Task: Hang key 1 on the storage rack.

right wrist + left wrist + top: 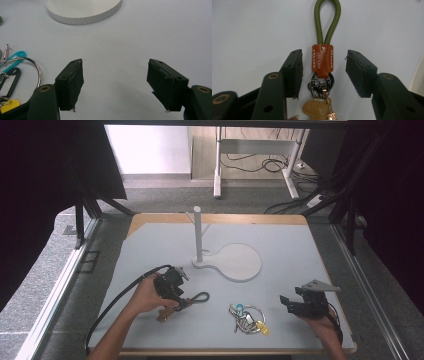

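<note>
A keychain with an olive-green rope loop (327, 20), an orange leather tab (322, 58), dark metal rings and a tan leather charm (317, 108) lies flat on the pale table. My left gripper (323, 56) is open, one jaw on each side of the tab, touching nothing. In the high view this keychain (199, 297) lies at the front left, with the left gripper (182, 301) over its near end. My right gripper (291, 296) hovers open at the front right, and nothing lies between its fingers (71, 80).
A bunch of keys on a steel ring (247, 318) with teal, black and yellow tags (10, 75) lies between the two grippers. A white stand with an upright pole (198, 234) and a round flat base (240, 262) occupies the table's middle.
</note>
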`<state>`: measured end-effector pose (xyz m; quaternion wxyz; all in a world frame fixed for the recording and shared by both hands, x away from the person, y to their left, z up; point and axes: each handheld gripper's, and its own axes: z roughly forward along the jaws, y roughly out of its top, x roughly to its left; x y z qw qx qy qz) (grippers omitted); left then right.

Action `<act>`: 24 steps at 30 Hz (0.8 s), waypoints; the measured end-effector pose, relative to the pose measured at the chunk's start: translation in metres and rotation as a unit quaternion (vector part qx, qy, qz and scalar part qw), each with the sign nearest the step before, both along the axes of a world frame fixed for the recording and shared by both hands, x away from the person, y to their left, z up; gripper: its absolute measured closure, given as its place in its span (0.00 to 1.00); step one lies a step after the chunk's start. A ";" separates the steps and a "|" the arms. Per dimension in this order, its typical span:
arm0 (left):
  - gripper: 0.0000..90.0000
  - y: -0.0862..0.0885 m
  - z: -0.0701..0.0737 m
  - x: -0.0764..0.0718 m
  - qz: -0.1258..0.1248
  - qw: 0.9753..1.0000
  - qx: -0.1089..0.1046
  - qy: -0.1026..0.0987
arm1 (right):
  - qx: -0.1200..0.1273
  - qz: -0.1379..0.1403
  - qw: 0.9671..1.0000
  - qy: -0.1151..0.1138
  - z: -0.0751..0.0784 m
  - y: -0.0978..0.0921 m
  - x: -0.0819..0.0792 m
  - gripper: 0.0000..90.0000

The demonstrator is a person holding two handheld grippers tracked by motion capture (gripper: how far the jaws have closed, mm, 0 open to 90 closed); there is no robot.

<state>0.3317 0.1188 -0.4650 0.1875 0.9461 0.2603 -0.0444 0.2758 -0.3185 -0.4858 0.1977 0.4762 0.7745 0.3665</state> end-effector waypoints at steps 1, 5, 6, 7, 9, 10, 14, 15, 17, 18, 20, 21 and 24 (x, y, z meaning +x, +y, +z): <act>0.58 -0.003 -0.001 0.000 -0.005 1.000 0.009 0.001 | -0.001 0.000 1.000 0.000 0.000 0.000 0.000 0.33; 0.61 -0.011 -0.006 0.002 -0.015 0.999 0.042 -0.003 | -0.002 -0.001 1.000 -0.001 0.000 0.000 0.000 0.33; 0.61 -0.012 -0.007 0.002 -0.016 0.999 0.048 -0.004 | -0.002 0.000 1.000 -0.001 0.000 0.000 0.000 0.33; 0.62 -0.013 -0.008 0.003 -0.017 0.999 0.051 -0.003 | -0.003 0.000 1.000 -0.002 0.000 0.000 -0.001 0.33; 0.62 -0.013 -0.009 0.004 -0.019 0.998 0.055 0.000 | -0.002 0.000 1.000 -0.001 0.001 -0.001 -0.001 0.33; 0.63 -0.014 -0.010 0.004 -0.019 0.998 0.057 0.001 | -0.002 -0.001 1.000 -0.001 0.001 -0.001 -0.001 0.33; 0.64 -0.016 -0.011 0.004 -0.020 0.997 0.068 0.000 | -0.004 -0.001 1.000 0.000 0.000 -0.001 0.000 0.33; 0.64 -0.018 -0.012 0.004 -0.020 0.997 0.071 0.001 | -0.005 0.000 1.000 -0.001 0.000 0.000 0.000 0.33; 0.64 -0.019 -0.012 0.004 -0.023 0.997 0.072 0.000 | -0.005 0.000 1.000 0.000 0.000 0.000 0.000 0.33; 0.65 -0.020 -0.013 0.004 -0.023 0.997 0.074 -0.001 | -0.005 0.000 1.000 0.000 0.000 0.000 0.000 0.33; 0.65 -0.021 -0.013 0.004 -0.024 0.997 0.077 -0.001 | -0.006 0.001 1.000 0.000 0.000 0.000 0.000 0.33; 0.65 -0.022 -0.015 0.004 -0.025 0.996 0.080 0.000 | -0.006 0.001 1.000 0.000 0.000 0.000 0.000 0.33; 0.66 -0.023 -0.015 0.004 -0.025 0.996 0.081 -0.001 | -0.006 0.000 1.000 0.000 0.000 -0.001 0.000 0.33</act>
